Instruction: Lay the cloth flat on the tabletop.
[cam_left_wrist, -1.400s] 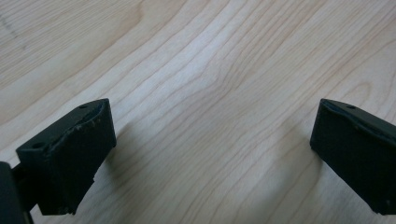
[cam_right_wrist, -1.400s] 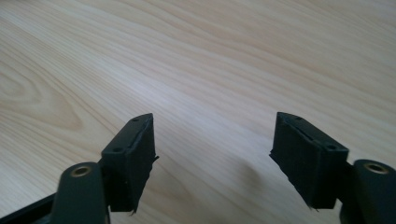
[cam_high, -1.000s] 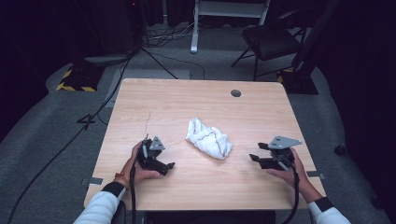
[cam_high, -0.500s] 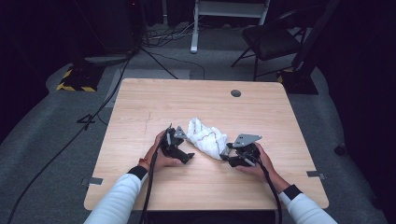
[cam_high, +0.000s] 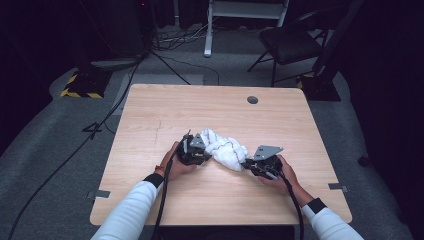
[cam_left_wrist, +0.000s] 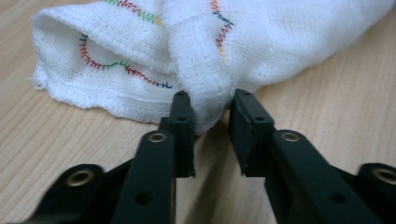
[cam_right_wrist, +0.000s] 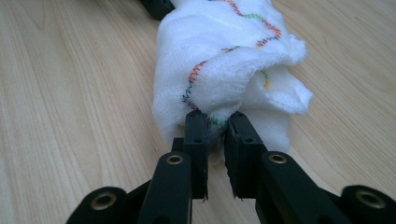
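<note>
White cloth (cam_high: 226, 151) lies crumpled mid-desk (cam_high: 165, 110) in high view, left gripper (cam_high: 199, 152) touching its 9 o'clock end, right gripper (cam_high: 247, 163) at its 4 o'clock end. Left gripper view: fingers (cam_left_wrist: 183, 126) have just been closing, pinching a fold of cloth (cam_left_wrist: 201, 60) between them. Right gripper view: fingers (cam_right_wrist: 196, 140) have just been closing too, clamped on a cloth (cam_right_wrist: 224, 70) bunch at 12 o'clock.
</note>
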